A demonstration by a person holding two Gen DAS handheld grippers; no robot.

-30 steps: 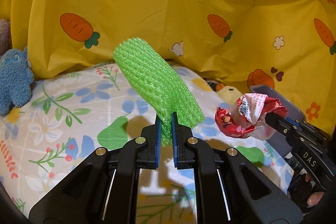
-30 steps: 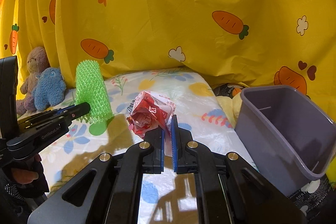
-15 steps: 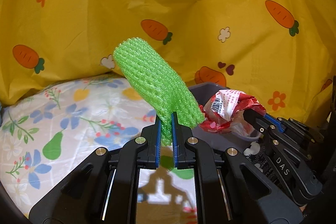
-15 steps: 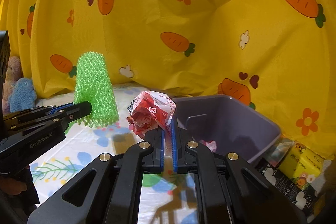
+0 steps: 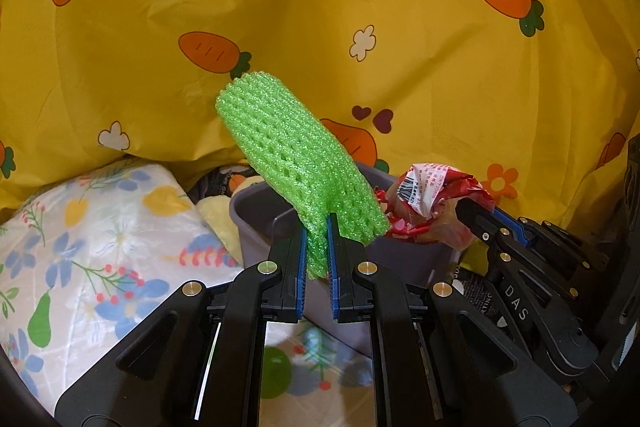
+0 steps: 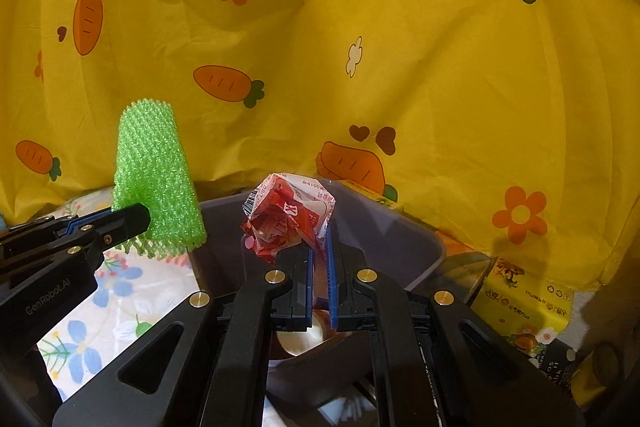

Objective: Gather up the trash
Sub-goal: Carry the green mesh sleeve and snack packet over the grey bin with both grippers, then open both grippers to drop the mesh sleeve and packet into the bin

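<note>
The bed has a white sheet (image 5: 100, 247) with blue flowers, red berries and a green pear printed on it. A gray bin (image 6: 400, 239) stands at the edge of the sheet. Just beside the bin, on the sheet side, a soft yellow toy (image 5: 218, 219) lies against the bin's wall. On the other side of the bin sits a yellow box (image 6: 524, 303) with cartoon pictures on it

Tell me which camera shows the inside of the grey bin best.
The right wrist view: it looks down into the grey bin, showing trash at its bottom. The left wrist view shows only its outer wall and rim, partly behind the green foam net.
</note>
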